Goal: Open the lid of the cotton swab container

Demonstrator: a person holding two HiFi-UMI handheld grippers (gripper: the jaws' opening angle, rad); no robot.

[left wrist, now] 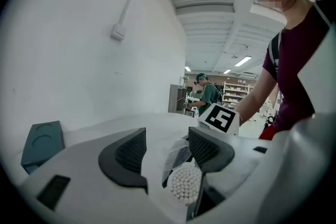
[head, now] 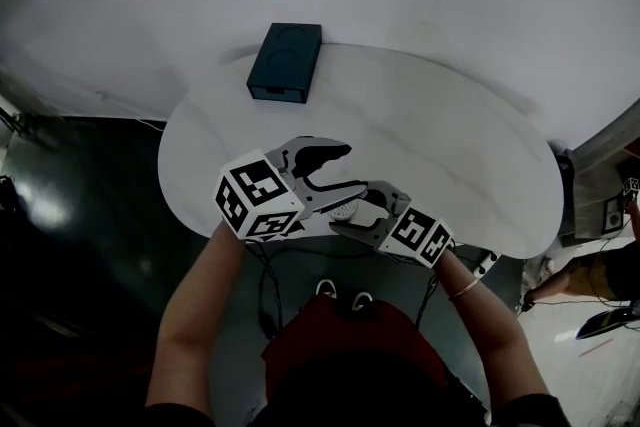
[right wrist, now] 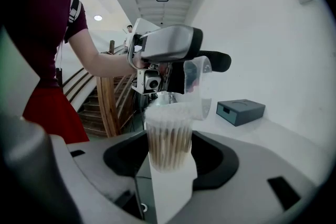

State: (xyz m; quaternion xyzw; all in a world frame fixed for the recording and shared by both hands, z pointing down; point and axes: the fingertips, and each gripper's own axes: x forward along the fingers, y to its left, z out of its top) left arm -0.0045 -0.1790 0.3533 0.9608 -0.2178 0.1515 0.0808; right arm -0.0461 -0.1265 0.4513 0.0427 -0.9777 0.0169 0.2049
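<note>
The right gripper [right wrist: 169, 161] clamps the cotton swab container [right wrist: 168, 136] upright above the white table's [head: 450, 145] near edge, steadying it while the left gripper [left wrist: 167, 150], jaws apart, props the clear lid [right wrist: 198, 86] up with one jaw. The lid stands tipped open, swab tips bared. No brand or label is readable; only the grippers' cubes carry square markers.
</note>
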